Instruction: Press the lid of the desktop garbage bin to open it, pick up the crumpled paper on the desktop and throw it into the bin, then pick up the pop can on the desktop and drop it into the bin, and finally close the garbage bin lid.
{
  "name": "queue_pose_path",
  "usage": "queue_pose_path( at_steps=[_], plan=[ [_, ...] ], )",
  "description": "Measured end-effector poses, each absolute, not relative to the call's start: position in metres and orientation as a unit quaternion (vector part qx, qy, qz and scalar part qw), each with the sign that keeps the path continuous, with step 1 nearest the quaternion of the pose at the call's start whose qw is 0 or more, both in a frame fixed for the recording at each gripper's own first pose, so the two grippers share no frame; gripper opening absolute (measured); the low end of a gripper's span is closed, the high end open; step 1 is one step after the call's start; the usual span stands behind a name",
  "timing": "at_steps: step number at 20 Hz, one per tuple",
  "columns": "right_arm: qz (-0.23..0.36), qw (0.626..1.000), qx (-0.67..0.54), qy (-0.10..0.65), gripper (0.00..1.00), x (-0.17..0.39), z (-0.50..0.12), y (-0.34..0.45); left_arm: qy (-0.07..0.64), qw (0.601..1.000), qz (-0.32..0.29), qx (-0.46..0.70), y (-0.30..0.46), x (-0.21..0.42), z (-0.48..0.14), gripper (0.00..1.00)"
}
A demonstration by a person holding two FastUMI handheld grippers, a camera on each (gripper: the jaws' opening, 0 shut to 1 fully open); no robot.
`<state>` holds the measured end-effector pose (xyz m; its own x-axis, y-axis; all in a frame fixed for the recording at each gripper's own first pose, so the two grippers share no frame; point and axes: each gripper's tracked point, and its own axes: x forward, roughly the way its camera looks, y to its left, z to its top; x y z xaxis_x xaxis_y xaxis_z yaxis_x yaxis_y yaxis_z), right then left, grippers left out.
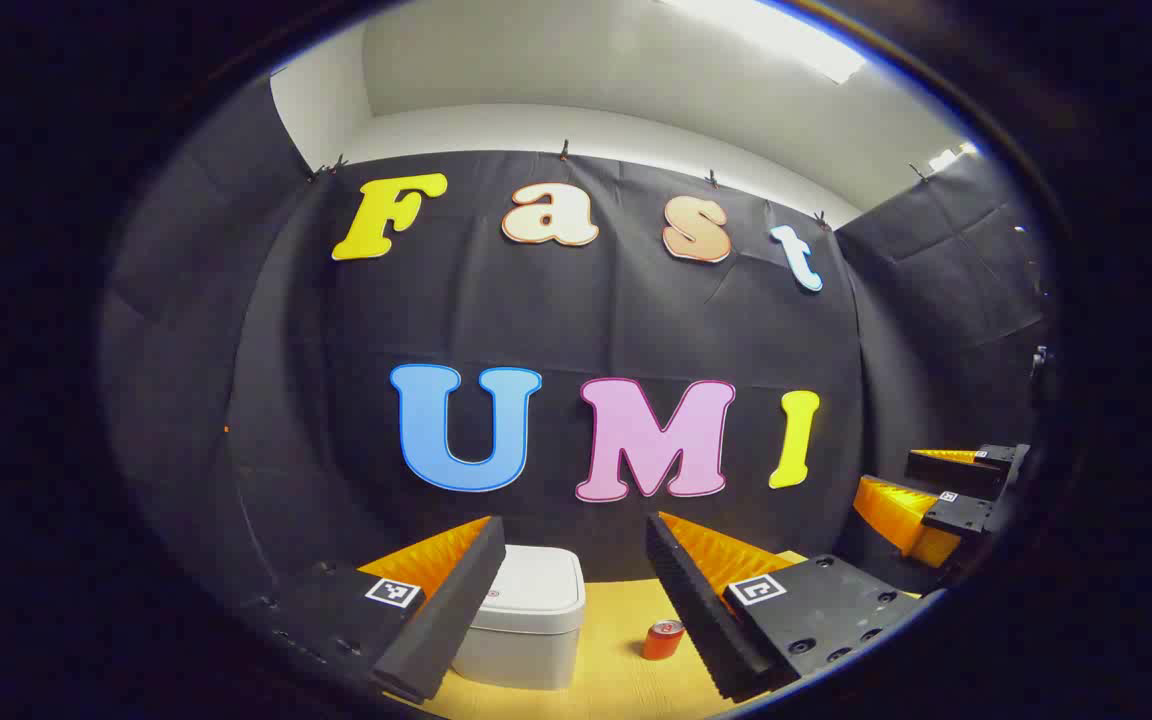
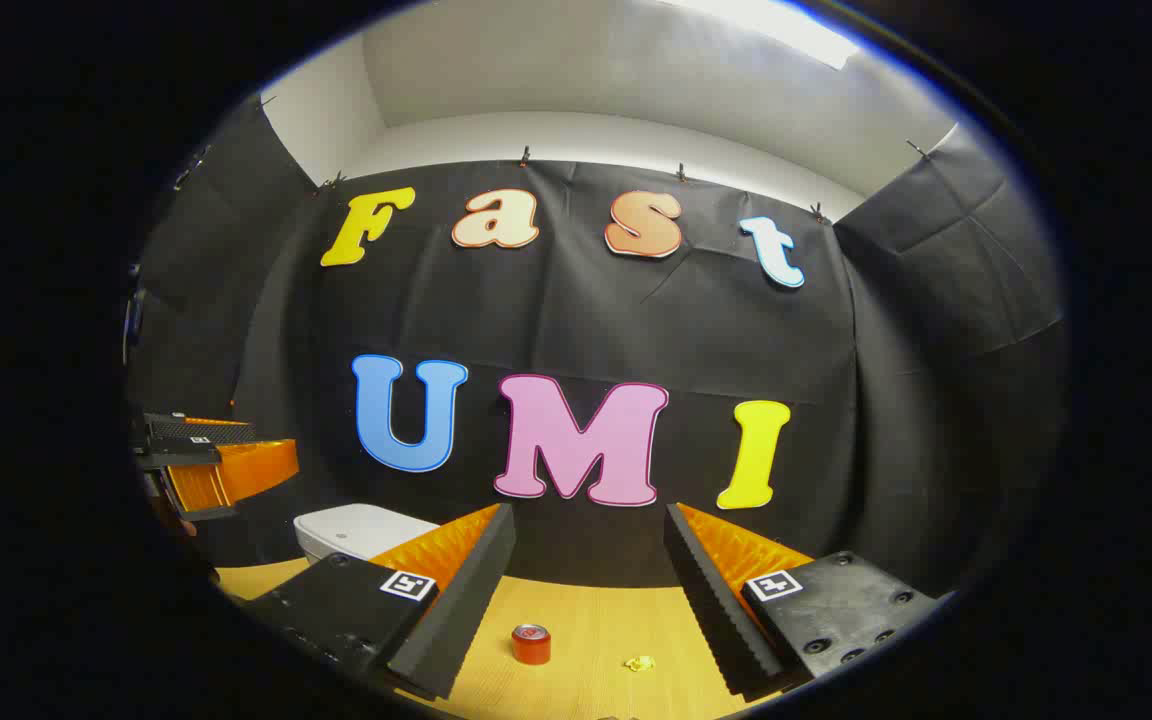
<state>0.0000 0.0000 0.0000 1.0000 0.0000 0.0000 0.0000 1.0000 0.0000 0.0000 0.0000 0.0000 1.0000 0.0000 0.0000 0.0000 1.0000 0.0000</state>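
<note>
The white desktop bin (image 1: 534, 618) stands on the wooden table with its lid down, partly behind my left gripper's left finger. A red pop can (image 1: 663, 640) stands upright just right of it. My left gripper (image 1: 573, 535) hovers above and in front of both, open and holding nothing. In the right gripper view the can (image 2: 531, 643) sits between the fingers' lines, with a small yellow crumpled paper (image 2: 640, 662) to its right. The bin (image 2: 356, 532) is farther left. My right gripper (image 2: 588, 520) is open and holds nothing.
The light wooden table (image 2: 586, 620) runs up to the black cloth wall. My right gripper (image 1: 941, 495) shows at the far right of the left gripper view. At the far left of the right gripper view is my left gripper (image 2: 206, 462).
</note>
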Motion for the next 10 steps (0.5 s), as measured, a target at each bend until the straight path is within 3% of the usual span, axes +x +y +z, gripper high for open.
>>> queue_pose_path(
  at_steps=[9, 10],
  plan=[
    [0.001, 1.0, 0.006, 0.014, 0.96, -0.0009, -0.0017, -0.001, 0.012, 1.0, -0.006, -0.016, 0.0002, 0.0056, -0.0072, 0.96],
    [0.002, 1.0, 0.005, 0.012, 1.0, 0.0003, -0.0016, -0.001, 0.011, 1.0, -0.007, -0.017, 0.0002, 0.0069, -0.0059, 0.96]
  ],
)
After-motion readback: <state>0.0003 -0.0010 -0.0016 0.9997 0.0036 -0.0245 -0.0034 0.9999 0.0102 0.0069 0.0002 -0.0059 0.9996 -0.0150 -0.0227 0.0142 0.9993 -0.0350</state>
